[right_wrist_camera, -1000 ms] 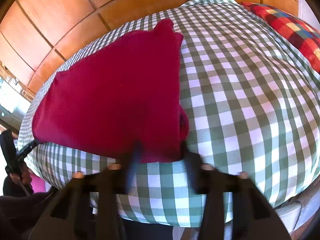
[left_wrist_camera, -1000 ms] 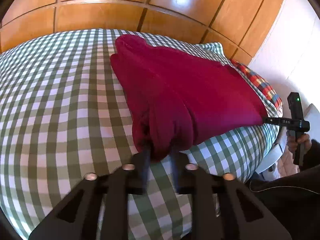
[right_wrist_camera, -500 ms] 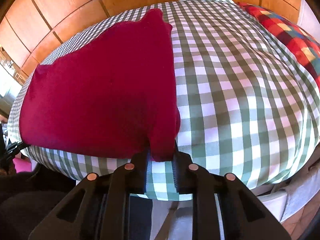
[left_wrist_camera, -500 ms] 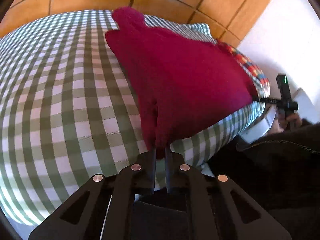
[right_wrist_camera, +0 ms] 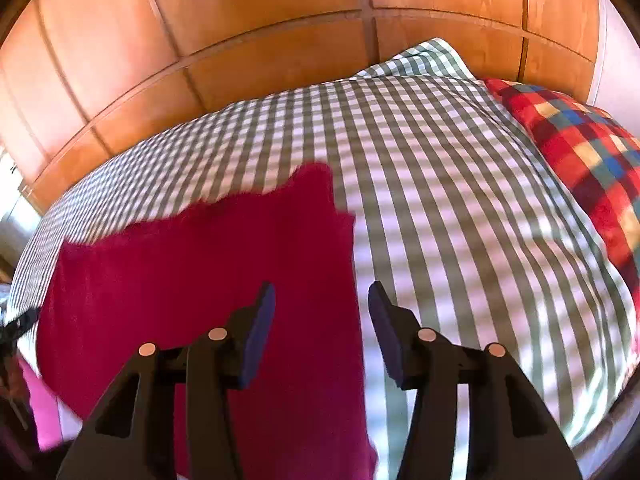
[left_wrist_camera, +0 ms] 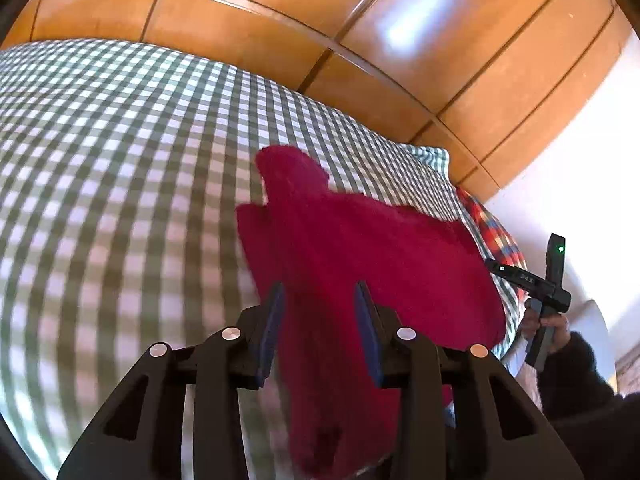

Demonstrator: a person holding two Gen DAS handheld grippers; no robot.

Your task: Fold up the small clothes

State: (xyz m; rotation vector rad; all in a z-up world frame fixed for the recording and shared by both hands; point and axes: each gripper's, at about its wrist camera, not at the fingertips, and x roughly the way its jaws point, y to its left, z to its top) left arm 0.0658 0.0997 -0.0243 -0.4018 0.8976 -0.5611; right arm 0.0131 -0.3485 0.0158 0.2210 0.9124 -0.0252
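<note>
Red garment (left_wrist_camera: pixel 360 264) on checked bedspread (left_wrist_camera: pixel 120 168); both jaws apart

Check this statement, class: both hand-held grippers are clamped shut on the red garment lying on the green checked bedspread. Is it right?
Not quite. Both are open: the left hand-held gripper and the right hand-held gripper show spread fingers with nothing pinched, as each wrist view shows. The red garment does lie on the green checked bedspread.

Red garment (left_wrist_camera: pixel 360 264) — btm edge cut off
</note>
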